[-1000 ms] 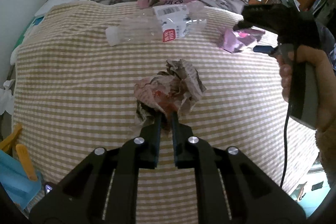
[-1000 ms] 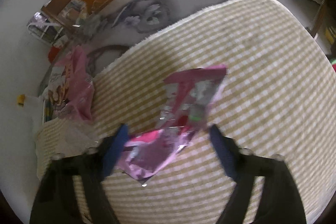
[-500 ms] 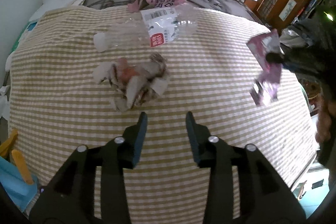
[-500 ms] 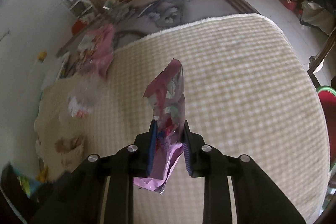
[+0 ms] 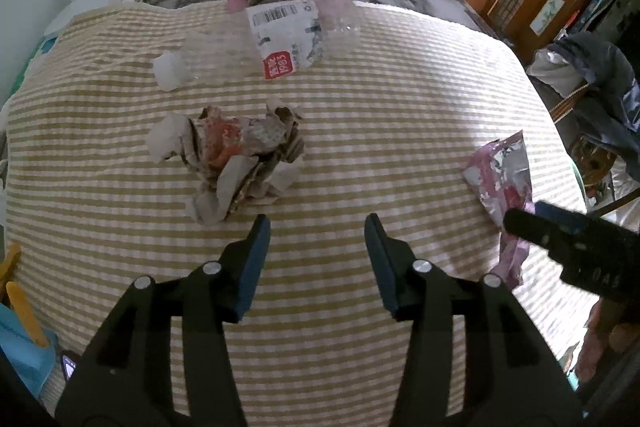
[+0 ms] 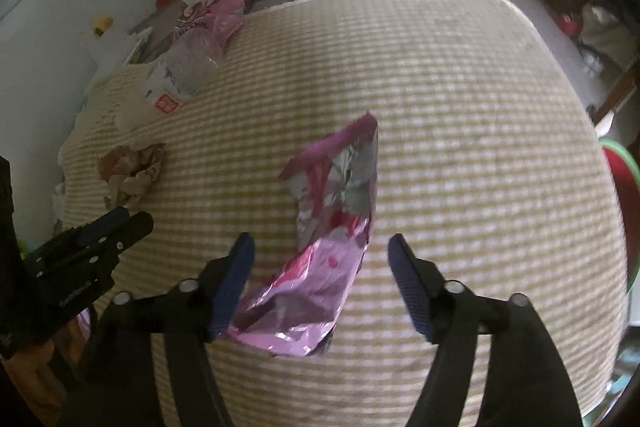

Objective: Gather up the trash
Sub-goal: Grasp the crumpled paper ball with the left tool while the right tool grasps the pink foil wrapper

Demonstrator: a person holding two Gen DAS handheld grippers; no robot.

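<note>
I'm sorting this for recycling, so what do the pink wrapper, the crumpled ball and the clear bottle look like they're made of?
The pink wrapper looks like metallised plastic film: a shiny silver inside with sharp, glinting creases. The crumpled ball looks like matte printed paper, probably newsprint, with soft dull folds. The clear bottle seems to be thin transparent plastic, crushed, with a white cap and a printed label, likely paper or film.

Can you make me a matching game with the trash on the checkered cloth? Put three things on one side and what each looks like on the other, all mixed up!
Things:
1. crumpled paper ball
2. plastic bottle
3. pink foil wrapper

Looks:
A. clear, lying on its side, white cap
B. shiny, flat between open gripper fingers
C. scrunched, grey with red print

Pairs: 1-C, 2-A, 3-B
</note>
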